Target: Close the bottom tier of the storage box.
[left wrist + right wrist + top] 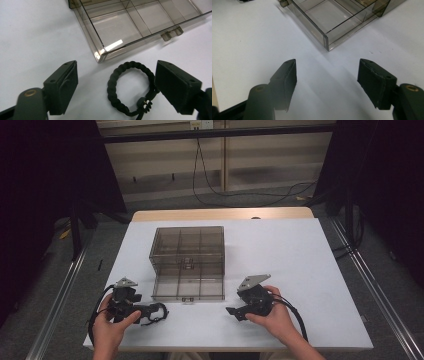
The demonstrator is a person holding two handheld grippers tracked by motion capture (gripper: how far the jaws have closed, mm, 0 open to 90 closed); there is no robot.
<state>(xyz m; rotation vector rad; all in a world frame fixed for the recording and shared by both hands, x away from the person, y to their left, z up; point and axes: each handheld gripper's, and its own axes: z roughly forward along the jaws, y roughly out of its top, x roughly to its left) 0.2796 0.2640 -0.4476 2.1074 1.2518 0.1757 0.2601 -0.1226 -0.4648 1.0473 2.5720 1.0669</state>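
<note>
A black braided bracelet [113, 82] lies flat on the white table [300, 260], just in front of the near left corner of a smoky clear compartment box [187, 232]. My left gripper [116, 66] is open, its jaws standing on either side of the bracelet; the right-hand jaw is at the bracelet's edge, the other well clear. In the high view the left gripper [152, 312] lies low at the front left. A flat divided tray [156, 290] of the box extends toward me, its compartments bare. My right gripper [234, 313] [327, 63] is open over bare table, right of the tray.
The tray's near right corner [327, 42] lies just beyond the right gripper's jaws. A small latch tab [172, 33] sticks out from the tray's front edge. Cables hang on the wall [210, 175] behind the table.
</note>
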